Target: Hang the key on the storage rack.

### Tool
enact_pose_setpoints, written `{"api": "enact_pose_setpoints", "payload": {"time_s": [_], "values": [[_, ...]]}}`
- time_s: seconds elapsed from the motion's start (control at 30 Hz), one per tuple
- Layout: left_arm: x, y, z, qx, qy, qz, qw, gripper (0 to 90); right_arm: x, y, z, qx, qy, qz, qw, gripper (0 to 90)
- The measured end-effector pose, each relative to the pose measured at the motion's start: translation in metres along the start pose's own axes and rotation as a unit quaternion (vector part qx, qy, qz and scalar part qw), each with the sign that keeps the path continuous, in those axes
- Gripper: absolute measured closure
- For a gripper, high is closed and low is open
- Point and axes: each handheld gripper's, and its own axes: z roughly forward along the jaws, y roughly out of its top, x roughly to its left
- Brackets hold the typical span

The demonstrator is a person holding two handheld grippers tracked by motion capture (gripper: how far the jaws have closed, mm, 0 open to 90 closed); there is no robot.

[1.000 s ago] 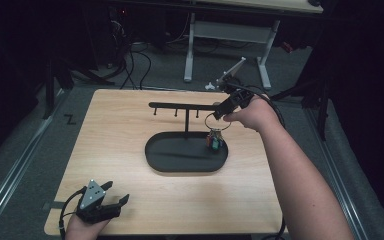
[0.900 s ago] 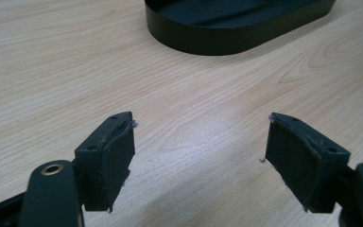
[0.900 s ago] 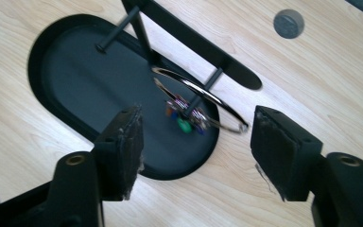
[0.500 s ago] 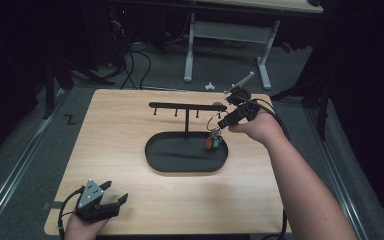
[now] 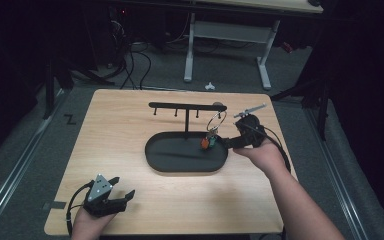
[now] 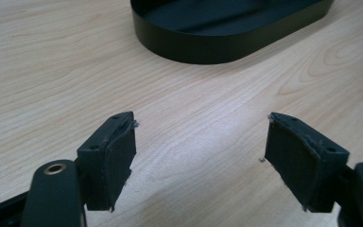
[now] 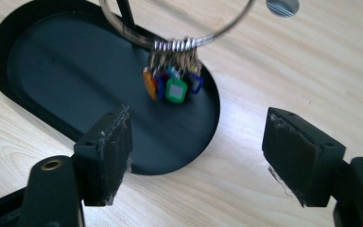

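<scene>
A large metal key ring hangs from the right end of the black T-shaped rack, and its coloured tags dangle over the black oval tray. My right gripper sits low at the tray's right end, just right of the tags and apart from them. Its jaws have just been opening and hold nothing. In the right gripper view the ring's small loops and the green tag hang ahead of the open right gripper. My left gripper rests open at the table's front left, and its open jaws face the tray.
A small silver disc lies on the wooden table behind the rack's right end. Beyond the table's far edge stands a white-legged desk with cables on the floor. The rack's other hooks are bare.
My right gripper has come down and to the right, away from the top of the ring, which stays hanging on the rack. The left gripper has not moved.
</scene>
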Motion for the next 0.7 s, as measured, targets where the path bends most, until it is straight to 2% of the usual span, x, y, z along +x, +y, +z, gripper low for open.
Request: {"api": "enact_pose_setpoints", "payload": {"time_s": [0.1, 0.13, 0.27, 0.37, 0.57, 0.6, 0.63, 0.7], "values": [[0.001, 0.002, 0.004, -0.004, 0.006, -0.005, 1.0, 26.1, 0.003, -0.022, 0.005, -0.019, 0.0, 0.006, 0.9998, 25.3], [0.001, 0.003, 0.005, -0.004, 0.007, -0.001, 1.0, 26.1, 0.005, -0.032, 0.008, -0.032, -0.002, -0.001, 0.9995, 25.3], [-0.001, 0.006, 0.01, -0.004, 0.01, 0.001, 0.9999, 25.9, 0.016, -0.061, 0.016, -0.052, -0.019, -0.025, 0.9982, 23.5], [-0.003, 0.008, 0.014, -0.003, 0.012, 0.005, 0.9999, 24.1, 0.022, -0.081, 0.023, -0.072, -0.026, -0.029, 0.9966, 21.6], [-0.005, 0.009, 0.019, 0.002, 0.008, 0.013, 0.9999, 22.2, 0.024, -0.124, 0.041, -0.121, -0.02, 0.012, 0.9924, 16.1], [-0.004, 0.009, 0.02, 0.003, 0.005, 0.009, 0.9999, 21.2, 0.024, -0.133, 0.042, -0.129, -0.021, 0.024, 0.9911, 15.8], [-0.003, 0.008, 0.019, 0.006, 0.005, 0.004, 1.0, 19.3, 0.025, -0.143, 0.042, -0.145, -0.024, 0.035, 0.9886, 15.7], [-0.002, 0.004, 0.016, 0.007, 0.012, -0.002, 0.9999, 17.9, 0.027, -0.165, 0.039, -0.186, -0.033, 0.048, 0.9808, 16.2]]}}
